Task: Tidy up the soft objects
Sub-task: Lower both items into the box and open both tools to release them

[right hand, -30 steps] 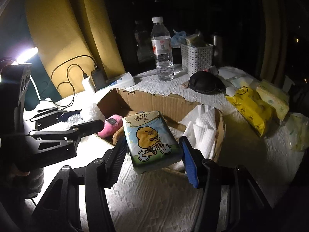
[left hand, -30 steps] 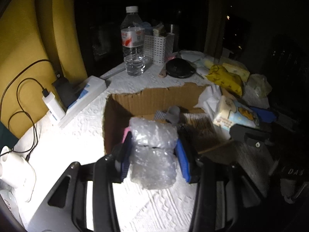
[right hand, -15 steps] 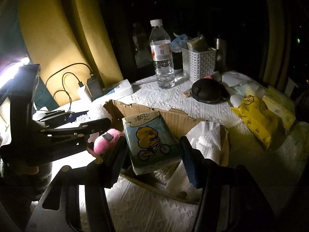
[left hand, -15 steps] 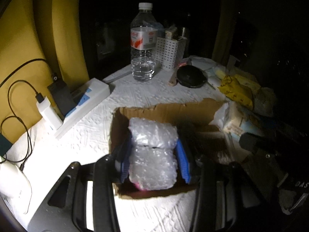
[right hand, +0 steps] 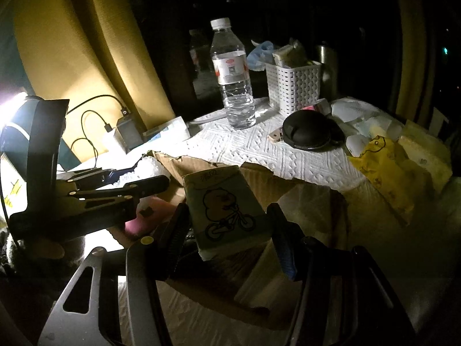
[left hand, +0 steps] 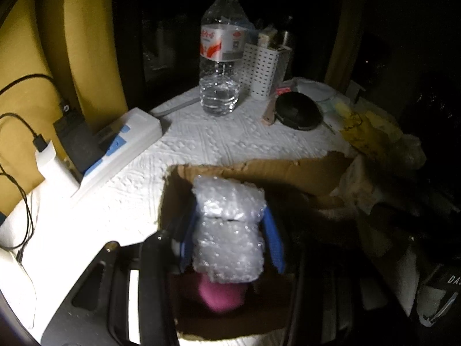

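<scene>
Left wrist view: a table under a white embossed cloth (left hand: pixel 224 144) stands against a yellow curtain (left hand: pixel 86 57) in a dark room. Beyond the fingers sit a water bottle (left hand: pixel 220 57), a white basket (left hand: pixel 260 69) and a black pouch (left hand: pixel 298 109). Directly below the fingers lies an open cardboard box (left hand: pixel 259 170), a pink soft item (left hand: pixel 222 294) inside. The left gripper (left hand: pixel 230 233) has just been opening slightly, yet its pads press a bubble-wrap bundle (left hand: pixel 229 227) over the box. The right gripper (right hand: pixel 227 225), jaws fairly wide, clamps a tissue pack (right hand: pixel 224 204) above the box too.
</scene>
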A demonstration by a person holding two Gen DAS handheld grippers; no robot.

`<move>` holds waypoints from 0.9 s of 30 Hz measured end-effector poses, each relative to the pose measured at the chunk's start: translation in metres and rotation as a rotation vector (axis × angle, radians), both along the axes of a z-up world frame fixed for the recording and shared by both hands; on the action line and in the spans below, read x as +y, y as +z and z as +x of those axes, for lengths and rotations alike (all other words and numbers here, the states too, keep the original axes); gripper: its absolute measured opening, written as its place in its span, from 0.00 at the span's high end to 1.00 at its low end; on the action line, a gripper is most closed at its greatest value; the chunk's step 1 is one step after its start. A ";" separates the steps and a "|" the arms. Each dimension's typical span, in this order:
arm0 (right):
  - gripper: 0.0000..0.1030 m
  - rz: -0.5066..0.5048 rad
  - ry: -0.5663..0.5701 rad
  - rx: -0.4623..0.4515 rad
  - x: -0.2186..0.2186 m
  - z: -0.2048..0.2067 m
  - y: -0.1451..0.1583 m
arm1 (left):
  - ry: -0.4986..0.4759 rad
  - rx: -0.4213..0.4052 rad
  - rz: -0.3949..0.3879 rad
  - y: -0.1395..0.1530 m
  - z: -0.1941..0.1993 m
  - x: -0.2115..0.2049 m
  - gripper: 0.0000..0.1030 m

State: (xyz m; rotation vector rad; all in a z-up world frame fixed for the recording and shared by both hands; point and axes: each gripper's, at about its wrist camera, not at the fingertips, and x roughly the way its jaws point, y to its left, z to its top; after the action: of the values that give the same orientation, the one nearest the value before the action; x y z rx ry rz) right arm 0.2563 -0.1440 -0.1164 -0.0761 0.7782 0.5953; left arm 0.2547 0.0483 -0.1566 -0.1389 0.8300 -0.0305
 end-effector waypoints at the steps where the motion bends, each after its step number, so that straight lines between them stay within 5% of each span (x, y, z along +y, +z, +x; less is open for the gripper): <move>1: 0.43 0.001 0.000 0.002 0.000 0.002 -0.001 | 0.004 0.001 0.006 0.000 0.002 0.000 0.54; 4: 0.43 -0.002 0.001 0.008 0.000 0.005 -0.003 | 0.013 -0.006 -0.016 -0.001 0.004 0.002 0.47; 6: 0.43 -0.005 -0.002 0.012 -0.001 0.006 -0.005 | 0.028 -0.008 -0.018 0.001 0.002 0.004 0.34; 27: 0.43 -0.061 0.047 0.062 0.048 0.017 -0.034 | 0.078 0.006 -0.005 -0.001 -0.023 0.027 0.33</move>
State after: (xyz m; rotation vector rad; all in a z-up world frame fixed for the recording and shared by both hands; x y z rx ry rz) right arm 0.2736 -0.0962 -0.1503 -0.1325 0.8562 0.6205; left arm 0.2321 0.0758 -0.1578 -0.1762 0.8298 0.0412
